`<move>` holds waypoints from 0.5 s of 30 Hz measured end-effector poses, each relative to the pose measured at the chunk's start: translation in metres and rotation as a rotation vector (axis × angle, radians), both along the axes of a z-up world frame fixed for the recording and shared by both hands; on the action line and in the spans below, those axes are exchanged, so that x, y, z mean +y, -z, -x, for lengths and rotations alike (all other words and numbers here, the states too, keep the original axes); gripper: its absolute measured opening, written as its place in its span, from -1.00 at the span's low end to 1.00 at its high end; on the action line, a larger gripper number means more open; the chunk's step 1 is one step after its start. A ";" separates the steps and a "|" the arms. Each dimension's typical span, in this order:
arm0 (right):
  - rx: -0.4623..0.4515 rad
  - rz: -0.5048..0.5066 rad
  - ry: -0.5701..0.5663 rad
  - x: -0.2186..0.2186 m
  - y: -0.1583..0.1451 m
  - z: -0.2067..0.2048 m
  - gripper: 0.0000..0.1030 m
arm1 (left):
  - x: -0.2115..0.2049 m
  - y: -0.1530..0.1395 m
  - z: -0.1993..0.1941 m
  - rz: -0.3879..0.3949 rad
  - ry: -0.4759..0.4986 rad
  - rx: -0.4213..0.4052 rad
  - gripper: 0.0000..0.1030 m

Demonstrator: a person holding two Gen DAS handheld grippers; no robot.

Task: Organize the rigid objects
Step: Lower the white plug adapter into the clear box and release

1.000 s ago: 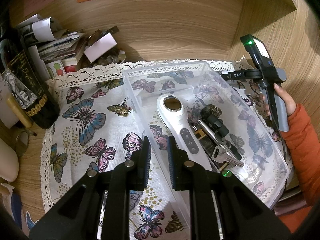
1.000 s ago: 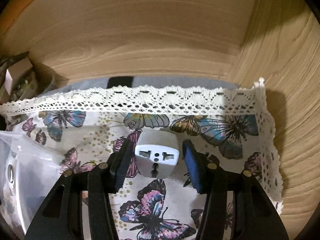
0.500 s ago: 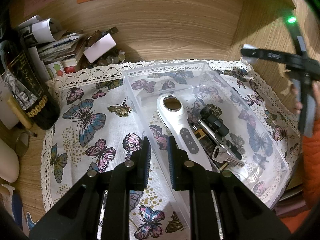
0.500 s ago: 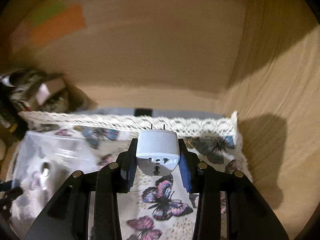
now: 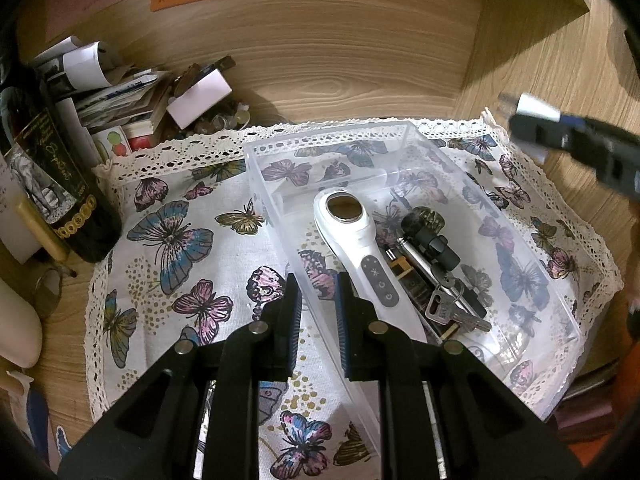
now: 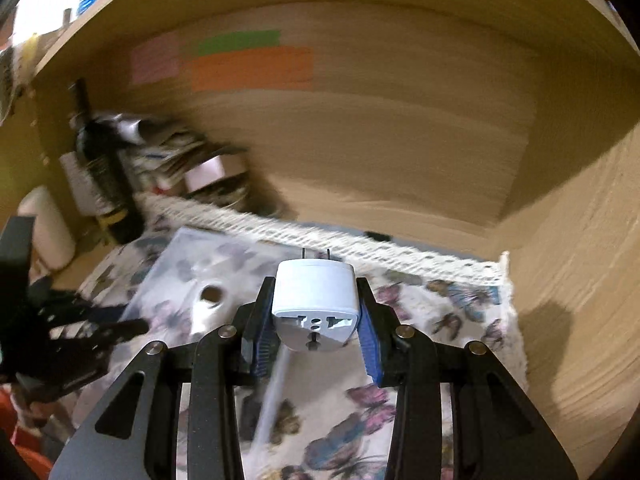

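Left wrist view: the right gripper (image 5: 576,140) enters at 2 o'clock as a dark blur, cut by the frame edge, so its grip cannot be read here. Inside the one clear plastic rectangular bin (image 5: 404,128) the dark items overlap and are hard to separate; countable are one white handheld device with a round lens (image 5: 360,248), one black knobbed metal tool (image 5: 430,240) and one bunch of silver keys (image 5: 448,308). At 9 o'clock stands one dark glass bottle with a gold label (image 5: 60,184), partly cropped. The left gripper (image 5: 318,320) points steeply down with its jaws pinched on the bin's near-left wall.

Right wrist view: everything beyond the fingers is smeared by motion; the bin (image 6: 168,264) at 9 o'clock is a pale haze. The right gripper (image 6: 316,316), tilted downward above the butterfly-print lace-edged cloth (image 6: 440,304), clamps one white boxy travel plug adapter (image 6: 314,300) between its blue pads, two prongs pointing away at 12 o'clock.
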State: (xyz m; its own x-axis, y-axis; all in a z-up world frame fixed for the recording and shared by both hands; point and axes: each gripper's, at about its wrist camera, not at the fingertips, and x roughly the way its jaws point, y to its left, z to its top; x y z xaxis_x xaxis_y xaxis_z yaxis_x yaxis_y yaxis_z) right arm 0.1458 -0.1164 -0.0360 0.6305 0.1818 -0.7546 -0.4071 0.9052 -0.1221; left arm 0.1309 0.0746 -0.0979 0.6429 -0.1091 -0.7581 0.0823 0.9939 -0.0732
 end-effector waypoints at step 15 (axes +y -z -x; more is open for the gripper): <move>0.272 0.065 -0.150 0.048 0.071 -0.008 -0.34 | 0.000 0.000 0.000 -0.015 0.010 -0.003 -0.70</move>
